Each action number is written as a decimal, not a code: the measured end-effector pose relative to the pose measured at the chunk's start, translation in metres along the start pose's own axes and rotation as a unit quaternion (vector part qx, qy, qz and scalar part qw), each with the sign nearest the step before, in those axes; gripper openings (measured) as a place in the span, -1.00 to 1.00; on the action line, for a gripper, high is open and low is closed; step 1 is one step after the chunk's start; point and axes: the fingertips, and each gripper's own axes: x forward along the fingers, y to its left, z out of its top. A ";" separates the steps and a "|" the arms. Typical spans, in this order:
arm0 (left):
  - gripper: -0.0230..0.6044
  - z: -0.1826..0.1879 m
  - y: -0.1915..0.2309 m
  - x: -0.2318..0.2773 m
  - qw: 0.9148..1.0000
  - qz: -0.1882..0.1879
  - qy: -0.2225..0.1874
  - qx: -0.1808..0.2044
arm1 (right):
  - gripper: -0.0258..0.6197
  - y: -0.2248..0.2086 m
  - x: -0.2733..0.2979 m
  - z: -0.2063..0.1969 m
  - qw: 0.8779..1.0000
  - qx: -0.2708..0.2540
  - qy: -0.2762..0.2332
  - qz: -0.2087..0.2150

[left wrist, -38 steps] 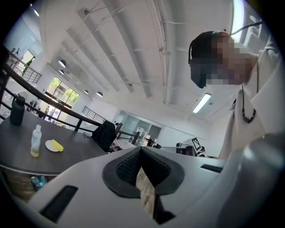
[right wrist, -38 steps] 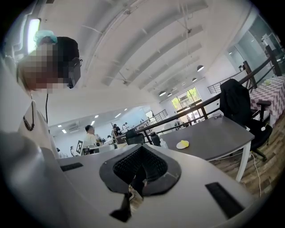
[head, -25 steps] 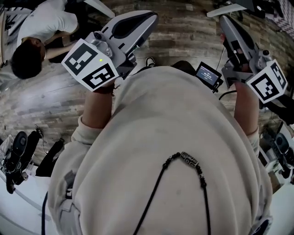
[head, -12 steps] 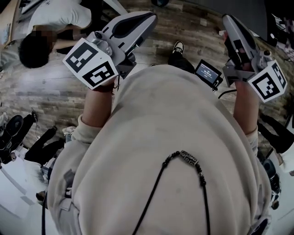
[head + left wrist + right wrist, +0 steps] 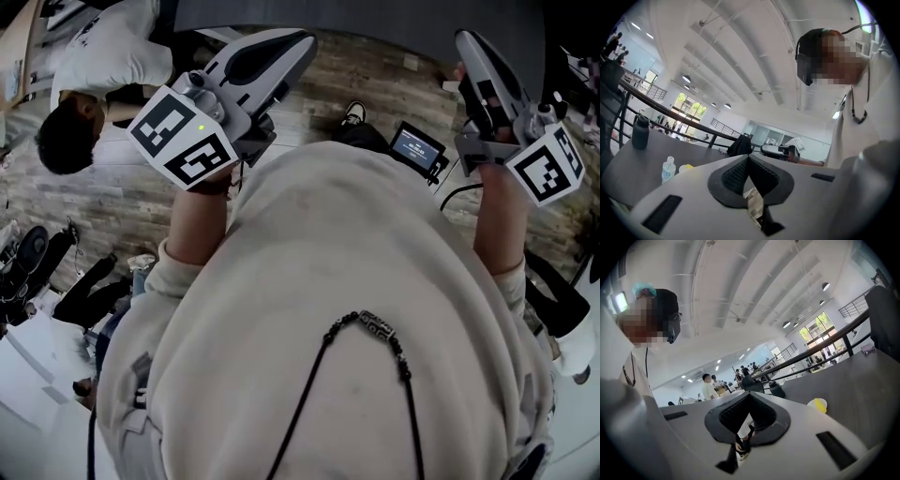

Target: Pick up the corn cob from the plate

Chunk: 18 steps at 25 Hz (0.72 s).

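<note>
- Nearest the head camera, a cream sweatshirt (image 5: pixel 328 309) with a beaded necklace (image 5: pixel 375 326) fills most of the view.
- Just past it, the left gripper (image 5: pixel 302 42) and the right gripper (image 5: pixel 467 45) are held up well apart.
- The left gripper's jaws are pressed together with nothing between them, and so are the right gripper's.
- Beyond the jaws is a dark table (image 5: pixel 862 376). On it sits a white plate (image 5: pixel 810 403), and the yellow corn cob (image 5: pixel 820 405) lies on the plate, well apart from both grippers.
- A clear water bottle (image 5: pixel 668 168) stands just beside the plate.
- Farther back on the table is a dark flask (image 5: pixel 641 133), with a railing (image 5: pixel 670 112) behind it.
</note>
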 end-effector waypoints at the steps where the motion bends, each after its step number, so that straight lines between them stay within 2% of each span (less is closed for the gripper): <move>1: -0.92 0.004 0.000 0.000 1.000 0.003 0.003 -0.002 | -0.89 -0.001 0.002 0.003 1.000 0.004 0.001 0.001; 7: -0.92 0.028 -0.002 0.007 1.000 0.024 0.015 -0.003 | -0.89 -0.009 0.005 0.019 1.000 0.030 0.001 0.011; 13: -0.92 0.015 -0.020 0.026 0.999 0.031 0.037 -0.005 | -0.89 -0.043 -0.020 0.009 0.996 0.090 -0.020 0.017; 18: -0.92 0.015 -0.017 0.028 0.998 0.036 0.052 -0.002 | -0.89 -0.048 -0.030 0.002 0.995 0.094 -0.027 0.011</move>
